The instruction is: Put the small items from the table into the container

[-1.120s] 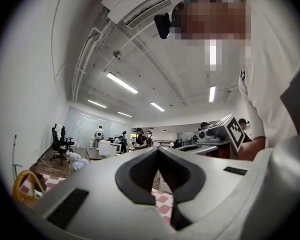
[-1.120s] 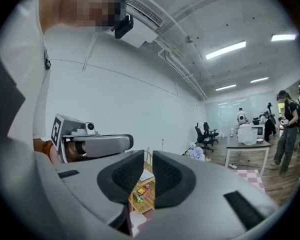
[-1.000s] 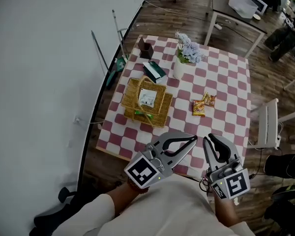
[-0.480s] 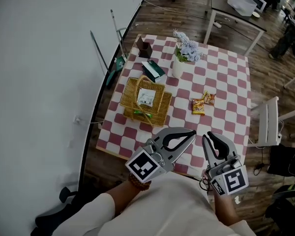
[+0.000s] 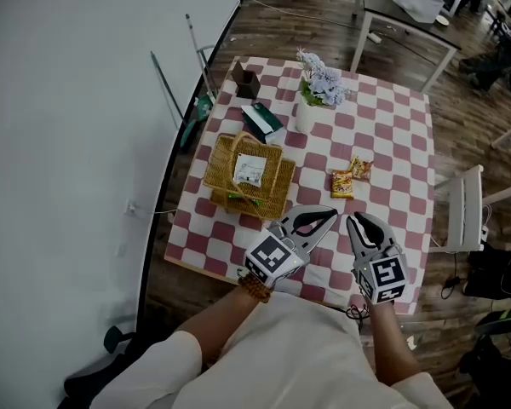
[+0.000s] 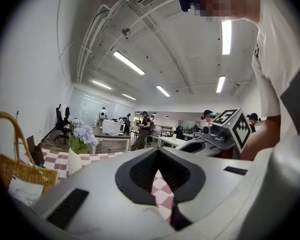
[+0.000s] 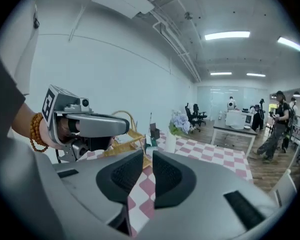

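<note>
One checked table point(image 5: 392, 143) bears everything. The wicker basket point(image 5: 217, 173) already holds a white packet point(image 5: 250, 170) and perhaps something green. Two snack packets point(image 5: 351, 177) lie near it, uncollected. A flower vase point(image 5: 307, 118) and green box point(image 5: 262, 119) stand beyond, out of the way. The left gripper point(image 5: 332, 214) is closed and empty; the right gripper point(image 5: 355, 220) is opening its jaws on nothing.

I see a pink-and-white checked counter point(image 5: 392, 143), a straw-yellow woven basket point(image 5: 219, 162), orange-and-yellow snack packets point(image 5: 344, 183), pale blue flowers point(image 5: 324, 82) in a white vase point(image 5: 306, 118), a dark brown wood floor point(image 5: 324, 24)
</note>
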`<state>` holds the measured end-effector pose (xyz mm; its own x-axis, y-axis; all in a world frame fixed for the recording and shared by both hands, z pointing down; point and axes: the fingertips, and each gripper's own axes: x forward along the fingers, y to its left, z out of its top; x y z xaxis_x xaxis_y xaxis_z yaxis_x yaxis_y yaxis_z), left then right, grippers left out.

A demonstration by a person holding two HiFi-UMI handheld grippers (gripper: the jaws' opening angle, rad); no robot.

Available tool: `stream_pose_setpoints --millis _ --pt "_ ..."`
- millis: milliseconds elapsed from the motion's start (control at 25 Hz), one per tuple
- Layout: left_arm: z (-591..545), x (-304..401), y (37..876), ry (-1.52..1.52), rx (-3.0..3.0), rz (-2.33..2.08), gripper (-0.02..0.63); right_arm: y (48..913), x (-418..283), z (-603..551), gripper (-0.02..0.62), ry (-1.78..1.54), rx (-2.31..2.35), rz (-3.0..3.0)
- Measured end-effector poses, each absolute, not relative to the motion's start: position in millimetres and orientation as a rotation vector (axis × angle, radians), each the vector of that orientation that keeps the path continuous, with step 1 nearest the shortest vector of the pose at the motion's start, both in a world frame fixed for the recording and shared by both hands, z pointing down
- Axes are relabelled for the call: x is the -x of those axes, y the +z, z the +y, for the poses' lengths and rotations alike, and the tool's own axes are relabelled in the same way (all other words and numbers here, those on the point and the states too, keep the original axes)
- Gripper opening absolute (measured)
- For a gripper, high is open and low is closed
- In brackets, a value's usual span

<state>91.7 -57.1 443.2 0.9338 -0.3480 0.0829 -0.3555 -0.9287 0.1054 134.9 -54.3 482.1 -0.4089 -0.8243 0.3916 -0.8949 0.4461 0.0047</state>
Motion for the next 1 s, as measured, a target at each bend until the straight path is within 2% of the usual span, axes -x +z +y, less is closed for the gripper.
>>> stream_pose_setpoints --millis 760,1000 --pt "-152 -132 628 0.368 -2.677 -0.589 0.028 697 -186 -162 0.083 0.501 -1.241 -1.99" --pt "-166 -138 662 0.427 -2.617 -0.59 0.028 737 -190 -177 0.11 0.568 -1.192 -1.936"
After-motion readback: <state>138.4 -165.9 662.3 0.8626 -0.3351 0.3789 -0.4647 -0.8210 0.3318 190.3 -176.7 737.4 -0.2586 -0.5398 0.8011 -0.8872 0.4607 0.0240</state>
